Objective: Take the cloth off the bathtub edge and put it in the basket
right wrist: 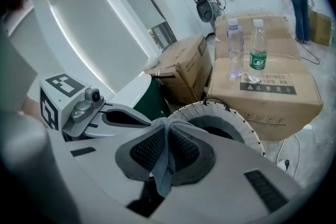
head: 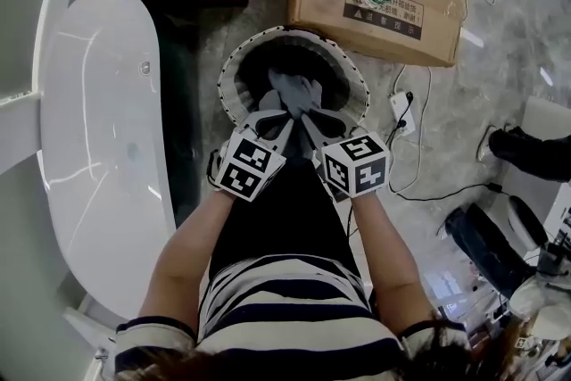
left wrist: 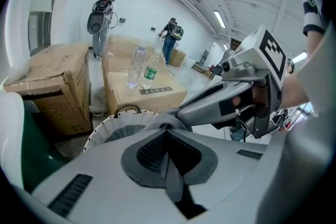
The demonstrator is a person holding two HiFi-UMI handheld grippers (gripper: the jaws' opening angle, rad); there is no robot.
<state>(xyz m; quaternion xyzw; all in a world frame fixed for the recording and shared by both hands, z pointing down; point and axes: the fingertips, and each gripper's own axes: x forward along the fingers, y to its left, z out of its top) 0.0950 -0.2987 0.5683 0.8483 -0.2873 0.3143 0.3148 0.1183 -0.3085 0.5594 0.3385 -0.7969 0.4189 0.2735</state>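
Right at the tips of both claws is where the grey cloth [head: 294, 92] sits, bunched into a short bridge running from one claw to the other. The left gripper [left wrist: 167, 131] is clamped down tight on its end, with a strip of fabric squeezed between the pads and trailing back toward the camera. The right gripper [right wrist: 167, 127] is pinching the other end the same way, and a tail of cloth hangs out of its jaws too. Both claws point forward and down, tips nearly touching, so neither hand is really nearer. The round basket [head: 234, 71] lies just ahead of and below the tips, its opening under the cloth. The bathtub [head: 98, 129] is well off to the left claw's outer side. Looks like the drop just needs both claws to let go over that opening, though a pinched tail could snag on a pad.
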